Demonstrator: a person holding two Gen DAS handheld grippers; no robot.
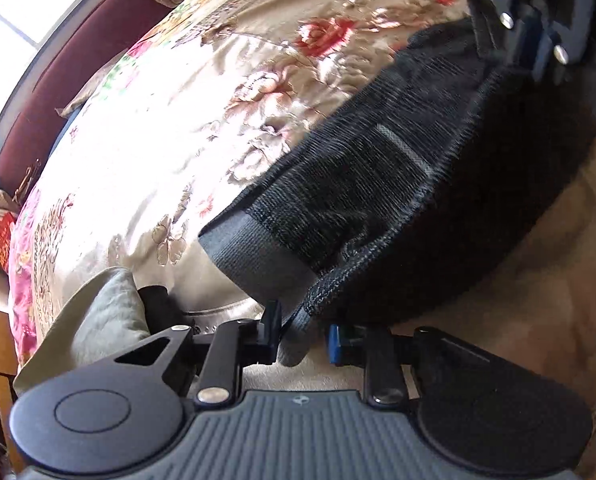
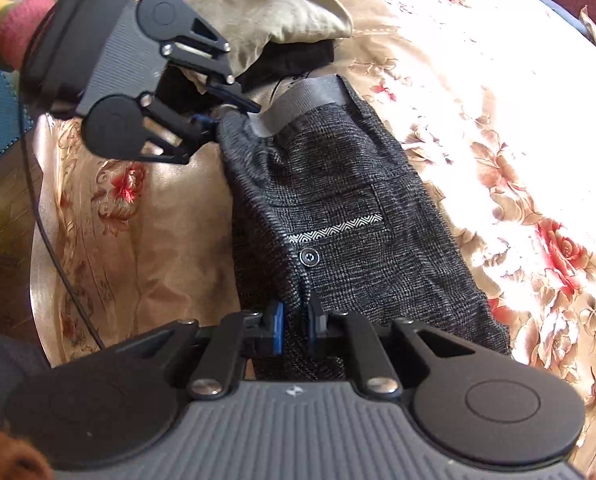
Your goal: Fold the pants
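Lying on the floral bedspread (image 2: 497,128), the dark grey checked pants (image 2: 361,216) were doubled lengthwise, back pocket up, with its chevron-trim welt (image 2: 333,232) and button (image 2: 309,257) showing. Grey waistband (image 2: 309,96) at the far end in the right wrist view. Left tongs (image 2: 234,114) were clamped on the waistband corner, fabric pinched between the blue-padded fingers (in the left wrist view the same corner (image 1: 298,320) sat between the tongs (image 1: 303,340), the fabric's dark underside visible, so that edge looked raised off the bed). Right tongs (image 2: 296,324) were closed on the folded edge of the pants lower down, just below the button; cloth ran between the two blue pads. From the left wrist camera the right tongs (image 1: 537,36) showed at the top right, on the far end of the same edge, blurred.

Just behind the waistband: an olive-beige garment (image 2: 282,12) piled on something black (image 2: 298,58). Maroon headboard (image 1: 78,80) ran along the bed's far side, and a bright window (image 1: 26,4) sat beyond it.
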